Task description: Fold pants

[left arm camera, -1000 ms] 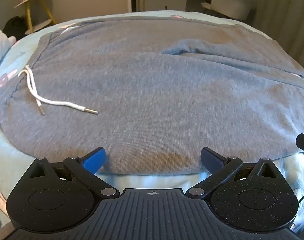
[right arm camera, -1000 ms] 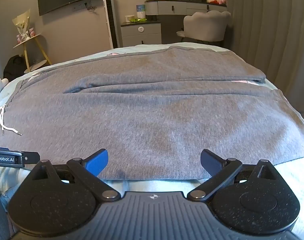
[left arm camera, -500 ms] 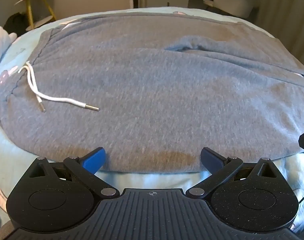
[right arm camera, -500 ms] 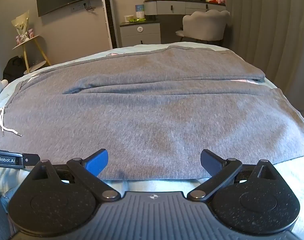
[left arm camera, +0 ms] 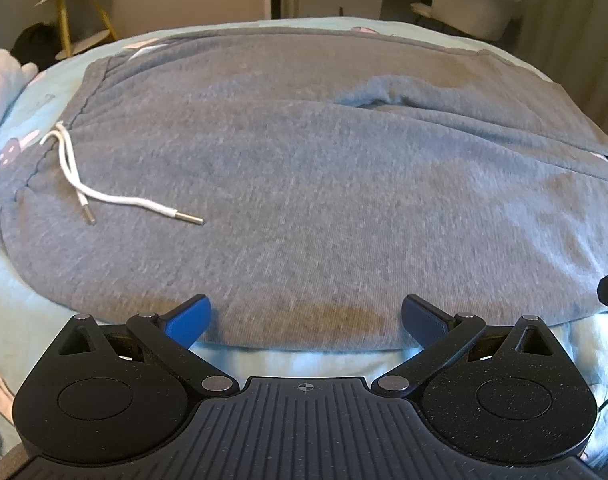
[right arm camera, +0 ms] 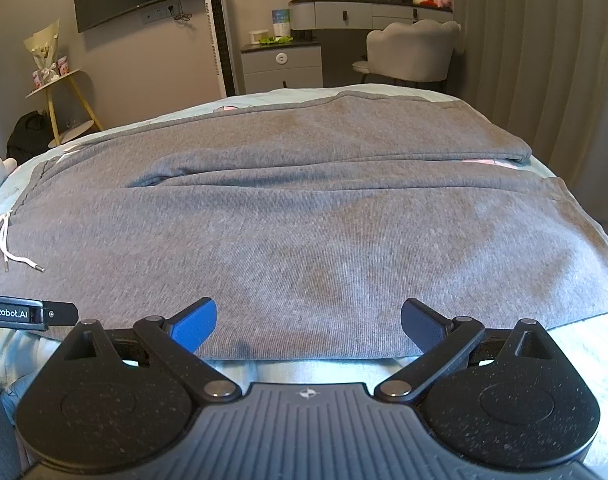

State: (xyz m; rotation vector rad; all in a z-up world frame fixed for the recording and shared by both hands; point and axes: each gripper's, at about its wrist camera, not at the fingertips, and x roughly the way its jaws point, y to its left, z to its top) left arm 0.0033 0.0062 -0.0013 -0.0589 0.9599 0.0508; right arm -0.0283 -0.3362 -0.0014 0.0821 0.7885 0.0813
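Left wrist view: the left gripper (left arm camera: 304, 316) hangs with its jaws spread wide and nothing between them, low at the bottom of the frame. The grey pants (left arm camera: 323, 184) fill nearly everything above it, spread flat on the pale blue bed (left arm camera: 20, 320). Their near edge runs left to right just past the fingertips, so the cloth lies straight ahead of the jaws. The waistband sits at the left of the frame, where the white drawstring (left arm camera: 104, 196) trails across the fabric; the legs run off to the right. At the right edge a dark tip of the other tool pokes in.

Right wrist view: the right gripper (right arm camera: 307, 320) is likewise released and empty, at the bottom of the frame, with the same near edge of the pants (right arm camera: 323, 240) crossing just beyond its fingertips. The long axis again runs left to right, and a gap in the middle of the frame splits the far leg from the near one. The leg ends lie at the right of the frame, the drawstring (right arm camera: 8, 248) far left. The bed (right arm camera: 288, 372) shows bare below the edge.

I'd judge each side has its own end: left nearer the waist, right nearer the cuffs.
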